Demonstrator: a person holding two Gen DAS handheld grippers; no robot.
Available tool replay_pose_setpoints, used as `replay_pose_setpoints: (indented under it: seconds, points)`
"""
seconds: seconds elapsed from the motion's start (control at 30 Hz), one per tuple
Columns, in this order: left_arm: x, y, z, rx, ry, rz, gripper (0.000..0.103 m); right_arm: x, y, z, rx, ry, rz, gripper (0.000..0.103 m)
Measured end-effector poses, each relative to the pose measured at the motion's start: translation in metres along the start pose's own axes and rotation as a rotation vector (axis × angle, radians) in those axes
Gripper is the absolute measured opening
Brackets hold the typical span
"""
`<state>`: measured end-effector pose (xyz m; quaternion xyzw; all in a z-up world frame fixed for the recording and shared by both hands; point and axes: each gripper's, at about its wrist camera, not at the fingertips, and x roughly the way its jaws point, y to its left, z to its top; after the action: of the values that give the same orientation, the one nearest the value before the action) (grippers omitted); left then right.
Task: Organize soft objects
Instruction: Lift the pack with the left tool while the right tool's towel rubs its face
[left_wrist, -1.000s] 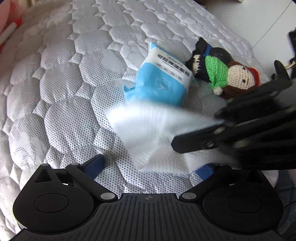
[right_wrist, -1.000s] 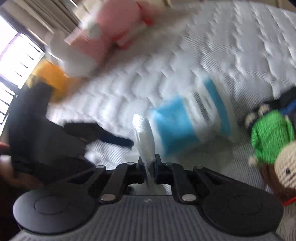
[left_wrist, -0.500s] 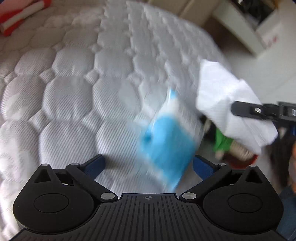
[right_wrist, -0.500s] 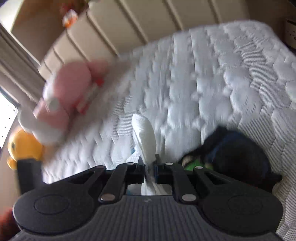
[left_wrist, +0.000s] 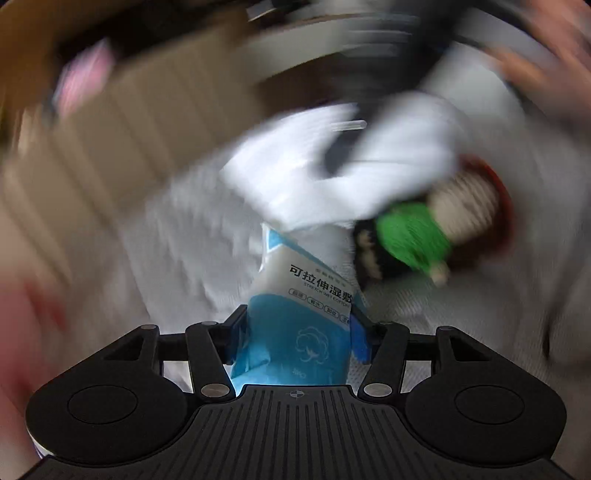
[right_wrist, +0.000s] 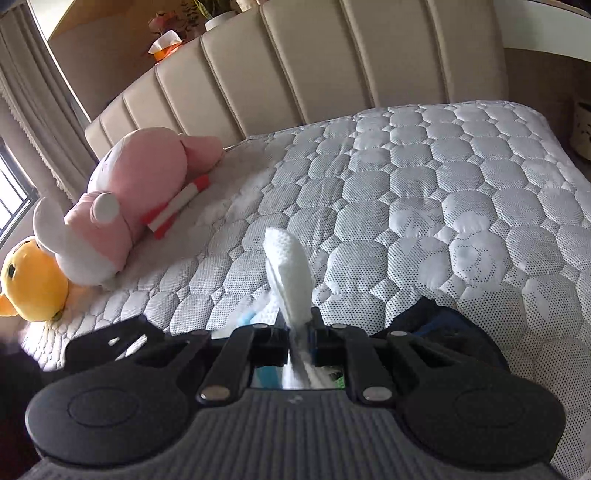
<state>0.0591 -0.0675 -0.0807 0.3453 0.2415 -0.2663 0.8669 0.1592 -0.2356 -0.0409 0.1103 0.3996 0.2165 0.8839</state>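
Observation:
A blue and white wet-wipe pack (left_wrist: 295, 295) stands between the fingers of my left gripper (left_wrist: 297, 332). The jaws are closing and their blue pads press its two sides. This view is heavily blurred, but the pack stays sharp. Above it hangs a white wipe sheet (left_wrist: 295, 177), and a crochet doll in a green top (left_wrist: 413, 236) lies to the right on the quilt. My right gripper (right_wrist: 299, 332) is shut on the same white sheet (right_wrist: 290, 273), which sticks up from between its jaws over the quilted mattress (right_wrist: 443, 206).
A pink plush (right_wrist: 136, 192) and a yellow plush (right_wrist: 33, 284) lie at the mattress's left side by the beige padded headboard (right_wrist: 295, 66). A dark soft toy (right_wrist: 436, 321) shows just past the right gripper's right finger. A person's hand (left_wrist: 546, 66) blurs at top right.
The left gripper went from wide open to closed around the blue pack and swung round with it. The right gripper pulled the white sheet up and away and now holds still.

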Motion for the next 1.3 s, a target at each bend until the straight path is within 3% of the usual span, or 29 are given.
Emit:
replay_pose_setpoints:
  seconds: [0.07,0.1,0.13,0.2,0.23,0.37,0.43,0.6,0.7,0.8,0.87,0.97,1.0,1.03,1.1,1.17,1.23,1.3]
  points:
    - [0.002,-0.016,-0.002,0.039,0.015,-0.019,0.069,-0.007,0.009,-0.003,-0.033,-0.012,0.03,0.012]
    - [0.003,-0.022,-0.002,0.039,0.019,-0.02,0.078,-0.01,0.015,-0.005,-0.035,-0.005,0.07,0.012]
    - [0.005,-0.026,-0.002,0.036,0.019,-0.017,0.08,-0.009,0.019,-0.007,-0.014,0.016,0.126,0.012]
    - [0.006,-0.029,0.001,0.021,0.016,-0.023,0.081,0.005,0.023,-0.017,0.081,0.121,0.231,0.013]
    - [0.006,-0.029,0.003,0.01,0.009,-0.035,0.083,0.014,0.025,-0.024,0.106,0.169,0.244,0.013]
    - [0.004,-0.031,0.005,-0.028,0.008,-0.089,0.086,0.03,0.02,-0.035,0.148,0.224,0.215,0.005]
    - [0.003,-0.034,0.006,-0.015,0.003,-0.089,0.086,0.025,0.009,-0.032,0.233,0.2,0.212,0.005]
    - [0.001,-0.033,0.009,-0.024,0.005,-0.139,0.089,0.015,-0.008,-0.029,0.296,0.152,0.151,0.006]
    - [-0.002,-0.029,0.009,-0.035,0.025,-0.124,0.094,0.016,-0.007,-0.028,0.263,0.155,0.119,0.006]
    - [0.008,-0.018,0.004,-0.126,0.071,-0.128,0.094,0.019,-0.003,-0.029,0.229,0.166,0.11,0.006]
    - [0.009,-0.012,-0.003,-0.183,0.061,-0.164,0.094,0.019,-0.002,-0.03,0.217,0.171,0.108,0.006]
    - [0.01,-0.007,-0.008,-0.224,0.03,-0.203,0.09,0.013,-0.003,-0.029,0.204,0.162,0.103,0.006]
    - [0.011,-0.008,-0.008,-0.216,0.033,-0.201,0.065,0.011,-0.003,-0.028,0.199,0.154,0.1,0.009]
    - [0.013,-0.012,-0.007,-0.203,0.044,-0.187,0.06,0.008,0.001,-0.027,0.173,0.138,0.099,0.012]
    - [0.005,-0.013,-0.01,-0.167,0.037,-0.168,0.059,0.001,0.012,-0.025,0.107,0.095,0.125,0.012]
    - [0.001,-0.015,-0.011,-0.147,0.038,-0.17,0.059,-0.005,0.022,-0.023,0.092,0.071,0.245,0.012]
    - [0.002,-0.018,-0.012,-0.134,0.05,-0.187,0.059,-0.002,0.025,-0.023,0.156,0.107,0.378,0.011]
    - [0.002,-0.025,-0.012,-0.107,0.056,-0.191,0.059,0.007,0.026,-0.027,0.178,0.162,0.375,0.011]
